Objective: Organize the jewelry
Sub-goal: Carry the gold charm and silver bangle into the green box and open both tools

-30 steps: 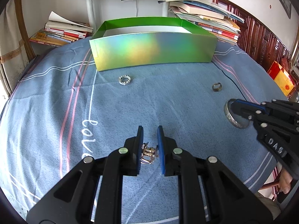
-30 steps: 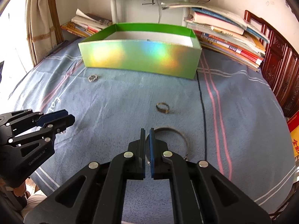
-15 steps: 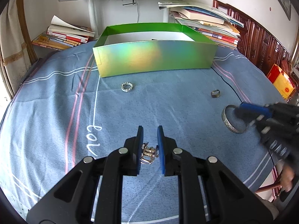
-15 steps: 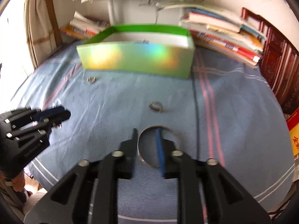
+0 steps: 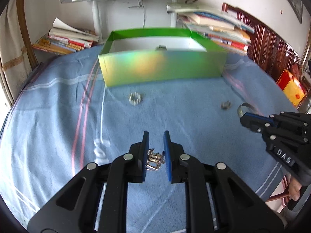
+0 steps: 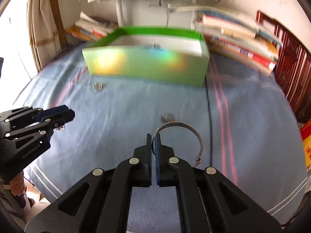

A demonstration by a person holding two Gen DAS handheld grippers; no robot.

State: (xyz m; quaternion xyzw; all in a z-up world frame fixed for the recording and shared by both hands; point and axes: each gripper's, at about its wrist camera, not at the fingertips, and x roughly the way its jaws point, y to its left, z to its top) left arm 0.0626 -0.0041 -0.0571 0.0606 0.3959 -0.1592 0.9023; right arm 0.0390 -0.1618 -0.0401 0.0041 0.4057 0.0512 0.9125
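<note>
My left gripper (image 5: 155, 136) is shut on a small gold-and-silver jewelry piece (image 5: 154, 160), held just above the blue cloth. My right gripper (image 6: 154, 138) is shut on the band of a silver bangle (image 6: 186, 128), which arcs out to the right of its fingers, lifted off the cloth. In the left wrist view the right gripper (image 5: 243, 116) is at the right with the bangle (image 5: 243, 107) at its tip. The left gripper (image 6: 66, 116) shows at the left of the right wrist view. Behind stands an open green holographic box (image 5: 163, 71).
A sparkly silver ring (image 5: 135, 98) lies on the cloth in front of the box. A small dark ring (image 5: 225, 104) lies further right. A black cable (image 6: 208, 112) runs down the cloth. Book stacks (image 5: 68, 42) flank the box, and a yellow-red box (image 5: 291, 91) sits past the right edge.
The right gripper's jaws opened around the bangle's band, then shut on it and lifted it a little. The left gripper kept still with its piece.
</note>
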